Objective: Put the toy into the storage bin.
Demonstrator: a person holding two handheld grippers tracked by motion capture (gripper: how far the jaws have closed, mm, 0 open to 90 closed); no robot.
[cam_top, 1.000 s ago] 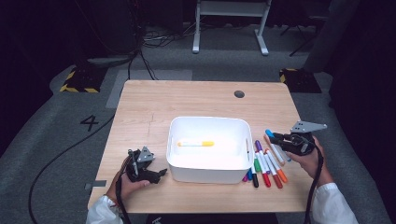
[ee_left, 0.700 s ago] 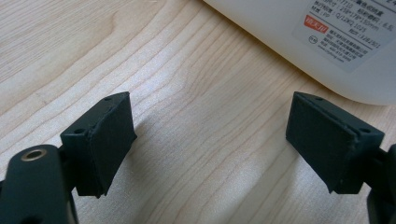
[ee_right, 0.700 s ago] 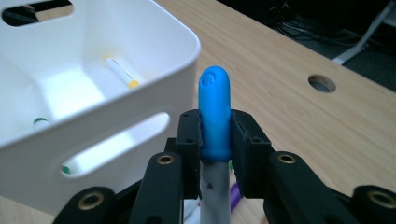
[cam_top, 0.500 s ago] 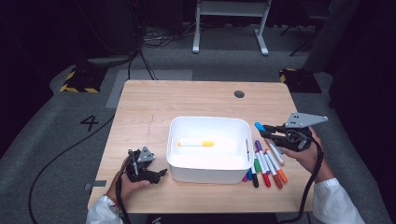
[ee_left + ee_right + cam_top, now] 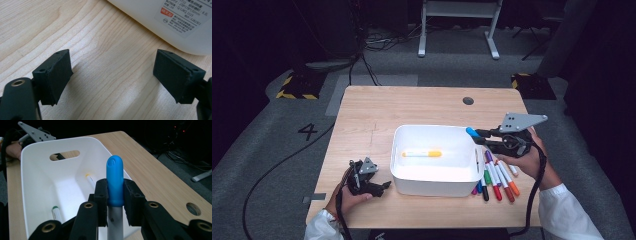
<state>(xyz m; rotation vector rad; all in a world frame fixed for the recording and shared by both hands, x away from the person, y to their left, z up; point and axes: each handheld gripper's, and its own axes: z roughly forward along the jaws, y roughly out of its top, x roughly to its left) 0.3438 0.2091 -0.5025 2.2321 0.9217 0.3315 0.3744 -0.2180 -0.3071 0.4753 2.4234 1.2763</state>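
Observation:
A white bin (image 5: 432, 186) stands on the wooden table, with a yellow-capped marker (image 5: 422, 153) lying in it. My right gripper (image 5: 484, 134) hovers at the bin's right rim, shut on a blue-capped marker (image 5: 472, 132) that points over the bin. In the right gripper view the blue cap (image 5: 114, 180) sticks out past the pads (image 5: 101, 195), and the bin (image 5: 37, 182) lies just beyond. A green-tipped marker (image 5: 55, 211) lies near the bin's closer wall. My left gripper (image 5: 382, 186) rests open on the table left of the bin, with bare wood between its jaws (image 5: 112, 72).
Several coloured markers (image 5: 497, 177) lie in a row on the table right of the bin, below my right hand. A round cable hole (image 5: 468, 100) sits near the table's far edge. Dark floor and a cable surround the table.
My right gripper has risen from the marker row and moved left to the bin's right rim, carrying the blue-capped marker. The left gripper has stayed put.

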